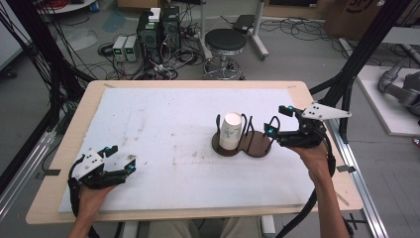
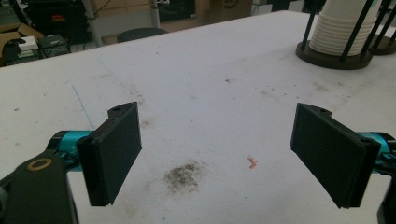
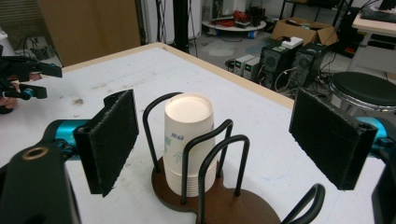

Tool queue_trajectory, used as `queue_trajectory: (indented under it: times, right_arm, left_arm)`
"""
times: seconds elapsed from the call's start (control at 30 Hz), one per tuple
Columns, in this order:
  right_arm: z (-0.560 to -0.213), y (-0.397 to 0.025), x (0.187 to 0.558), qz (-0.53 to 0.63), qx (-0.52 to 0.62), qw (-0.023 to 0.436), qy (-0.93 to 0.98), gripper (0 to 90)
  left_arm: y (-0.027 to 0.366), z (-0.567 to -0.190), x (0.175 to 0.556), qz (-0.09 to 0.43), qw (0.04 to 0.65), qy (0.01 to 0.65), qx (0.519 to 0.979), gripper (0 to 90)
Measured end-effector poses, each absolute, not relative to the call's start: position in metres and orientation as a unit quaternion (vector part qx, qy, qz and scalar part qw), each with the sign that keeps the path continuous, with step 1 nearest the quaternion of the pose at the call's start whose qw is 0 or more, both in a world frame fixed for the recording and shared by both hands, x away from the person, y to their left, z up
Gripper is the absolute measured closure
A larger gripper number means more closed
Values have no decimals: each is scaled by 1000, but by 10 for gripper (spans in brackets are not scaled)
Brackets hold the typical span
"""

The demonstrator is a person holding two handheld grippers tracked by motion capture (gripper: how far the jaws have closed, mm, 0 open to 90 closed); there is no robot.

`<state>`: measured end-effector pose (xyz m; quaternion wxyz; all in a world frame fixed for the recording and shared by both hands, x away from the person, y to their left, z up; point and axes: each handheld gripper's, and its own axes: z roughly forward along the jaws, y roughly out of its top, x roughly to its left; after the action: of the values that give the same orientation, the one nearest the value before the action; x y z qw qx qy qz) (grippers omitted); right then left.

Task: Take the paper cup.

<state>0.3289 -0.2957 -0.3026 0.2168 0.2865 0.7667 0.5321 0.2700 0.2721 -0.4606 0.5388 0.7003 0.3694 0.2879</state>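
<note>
Table [image 1: 163, 114], white-topped and stained, wooden edge around; near edge cut off at the bottom of the high view. Floor clutter beyond the far edge: round black stool [image 1: 225, 42], computer towers [image 1: 159, 30], tangled cables, small parts hard to tell apart.

Cup holder [image 1: 247, 144], dark brown two-ring base with black wire loops, just ahead of the right gripper [image 1: 281, 125]. Near ring cut off at the bottom of the right gripper view; whether it is empty, not to be told there. Stack of paper cups [image 1: 231, 131], white, upside down, in the far ring, straight ahead between the two pads in the right gripper view, wire loops crossing in front of its lower half. Print on the cup side too small to read. In the left gripper view, stack [image 2: 343, 25] far ahead and to the right, top cut off by the frame edge.

Right gripper wide open, nothing held, jaws apart from both cups and wire. Grey three-cornered plate on top; hand behind it partly covered.

Left gripper [image 1: 121, 161] well apart from the holder, low over the near left part of the table, also wide open and empty; bare stained surface between its pads, a grey smudge and a small red fleck just ahead. Seen again far off at the left edge of the right gripper view [image 3: 35, 79], small, partly cut off.
</note>
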Motion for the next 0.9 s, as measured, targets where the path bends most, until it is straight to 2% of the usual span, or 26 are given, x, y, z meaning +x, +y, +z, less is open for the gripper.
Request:
queue_trajectory:
  times: [0.23,0.9]
  right_arm:
    - [-288,-288,342,510,281,217,784,159]
    - [-277,-246,387,428,242,162,856,159]
  left_arm:
    - [272,-461,270,287,538,370,701,162]
    - [271,-461,271,283,537,369,704,162]
